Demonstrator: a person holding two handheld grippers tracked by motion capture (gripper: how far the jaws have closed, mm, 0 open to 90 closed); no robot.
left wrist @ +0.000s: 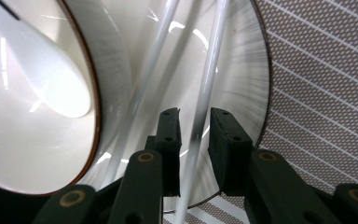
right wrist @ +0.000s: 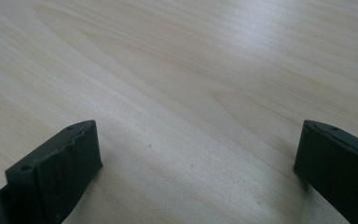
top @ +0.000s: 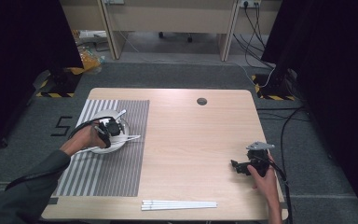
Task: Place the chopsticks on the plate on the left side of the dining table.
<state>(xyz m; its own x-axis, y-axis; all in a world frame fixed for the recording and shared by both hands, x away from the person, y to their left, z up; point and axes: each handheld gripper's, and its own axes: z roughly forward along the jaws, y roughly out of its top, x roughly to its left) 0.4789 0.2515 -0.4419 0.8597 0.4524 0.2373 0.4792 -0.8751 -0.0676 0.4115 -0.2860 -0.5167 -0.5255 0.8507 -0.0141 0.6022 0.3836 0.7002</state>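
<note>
The table (top: 191, 140) carries a striped mat (top: 107, 163), and on it a white plate (left wrist: 242, 79) with a bowl (left wrist: 37, 154) and two white chopsticks (left wrist: 205, 93) laid across it. The step looks like setting chopsticks on the plate. The left hand-held gripper (left wrist: 194, 119) straddles one stick with a slight gap, so the release seems made; next it should lift straight clear. The right hand-held gripper (right wrist: 196, 154) rests wide open and empty. More chopsticks (top: 179, 204) wait near the table's front edge. The bowl's contents are cut off.
</note>
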